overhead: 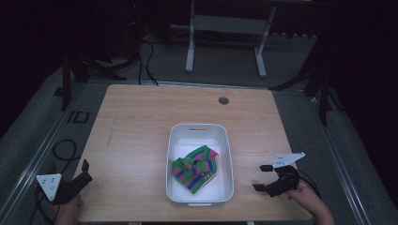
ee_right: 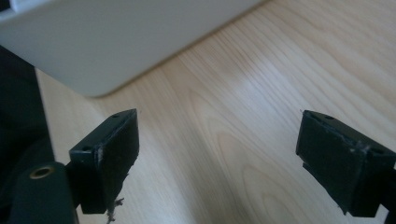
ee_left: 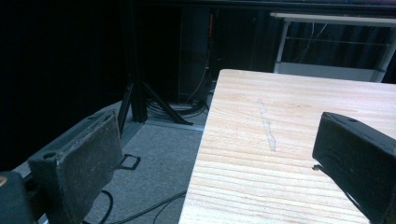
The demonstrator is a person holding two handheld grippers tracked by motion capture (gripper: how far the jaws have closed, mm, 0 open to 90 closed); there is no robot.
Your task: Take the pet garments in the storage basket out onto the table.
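1. Centrally, a white bin (overhead: 200, 161) sits on the wooden table (overhead: 136, 136), toward the person's edge of it, with its long sides running away from the person.
2. Inside the bin lies a bunched striped cloth (overhead: 195, 168) in green, pink and blue, resting in the half of the bin nearer the person and touching the bin floor.
3. To the right of the bin, near but apart from its wall, the right gripper (overhead: 261, 177) is held in a hand (overhead: 307, 194) just above the tabletop; its jaws stand wide apart with nothing between them, pointing toward the bin.
4. From the right gripper view, the bin's white outer wall (ee_right: 107, 42) with its rounded corner lies just ahead of the parted jaws, bare wood between.
5. Well to the left of the bin, at the table's near left corner, the left gripper (overhead: 86, 170) is also held with jaws spread and empty.
6. From the left gripper view, one jaw hangs over the grey floor (ee_left: 159, 154) beside the table edge, the other over the wood, where a faint pale scuff (ee_left: 267, 128) runs along the surface.
7. Beyond the bin, a small round grommet (overhead: 224, 100) is set in the table near its far edge.
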